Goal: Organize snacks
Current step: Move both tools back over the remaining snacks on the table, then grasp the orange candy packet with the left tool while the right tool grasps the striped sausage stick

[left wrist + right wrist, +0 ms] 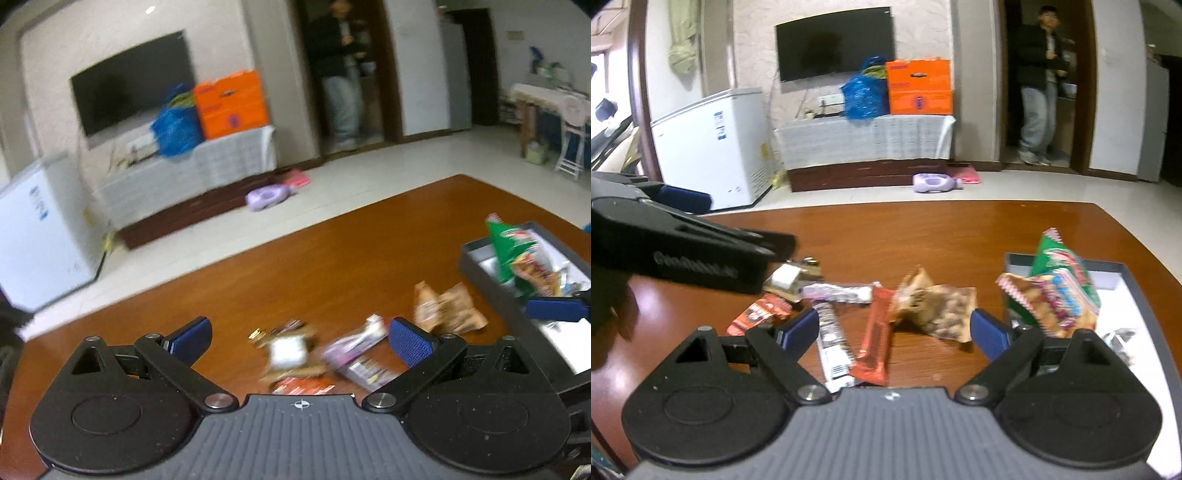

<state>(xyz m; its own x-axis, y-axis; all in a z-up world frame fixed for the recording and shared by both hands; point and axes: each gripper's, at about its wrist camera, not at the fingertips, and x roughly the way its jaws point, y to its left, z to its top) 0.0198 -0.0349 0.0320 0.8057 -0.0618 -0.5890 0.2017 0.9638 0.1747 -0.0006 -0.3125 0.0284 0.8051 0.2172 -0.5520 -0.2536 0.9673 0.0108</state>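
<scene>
Here both claws stand wide apart and empty: the left claw (299, 339) over loose snack packets (291, 354) on the worktop (295, 258), the right claw (895, 328) above a red bar (873, 339). The box (1115, 273) sits at three o'clock, bags (1056, 291) upright inside. Crowded wrappers risk a double pick.

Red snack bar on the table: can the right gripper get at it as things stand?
Probably yes. The right gripper is open and empty, and the red snack bar lies flat between its fingers' line, with only a silver-wrapped bar alongside.
</scene>
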